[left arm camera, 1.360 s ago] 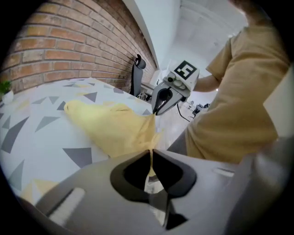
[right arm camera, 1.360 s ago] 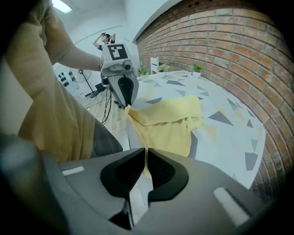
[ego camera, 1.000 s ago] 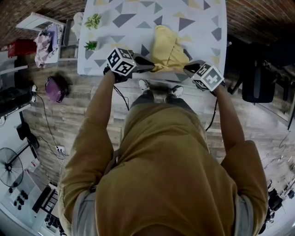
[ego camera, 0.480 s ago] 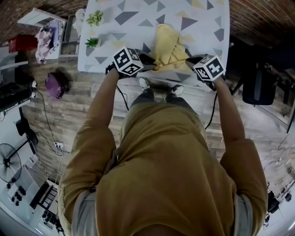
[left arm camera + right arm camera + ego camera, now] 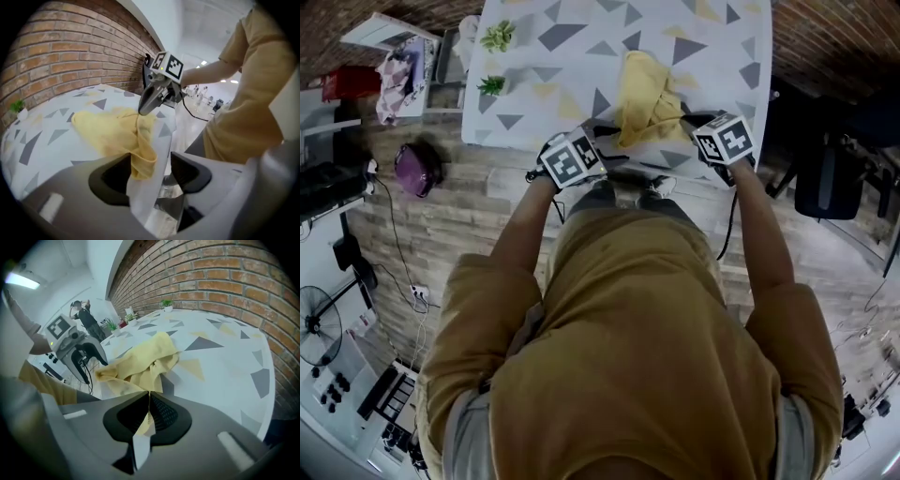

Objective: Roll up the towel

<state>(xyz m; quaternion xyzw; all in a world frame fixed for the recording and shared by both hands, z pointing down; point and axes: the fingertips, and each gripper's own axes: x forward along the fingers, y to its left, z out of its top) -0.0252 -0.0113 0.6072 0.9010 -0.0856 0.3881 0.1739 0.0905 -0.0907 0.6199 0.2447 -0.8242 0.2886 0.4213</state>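
Near the triangle-patterned table's [image 5: 562, 56] edge, the crumpled yellow cloth towel [image 5: 647, 98] lies wholly unrolled. The right tool [image 5: 149, 404] pinches its corner; the left tool's [image 5: 150, 173] jaws are opening, a fold between them.

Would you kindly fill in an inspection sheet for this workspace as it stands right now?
Surface: table under a white cloth printed with grey and yellow triangles.
Job's things: yellow towel, bunched at the near edge, not rolled.
Clutter: two small potted plants on the table's far left side.
Grippers: left gripper jaws opening, with a towel corner hanging between them; right gripper shut on the towel's edge.
Cables: black cable hanging from the right gripper; floor cable running beside the purple bag.
Surroundings: brick wall, plank floor, purple bag, black chair, fan.
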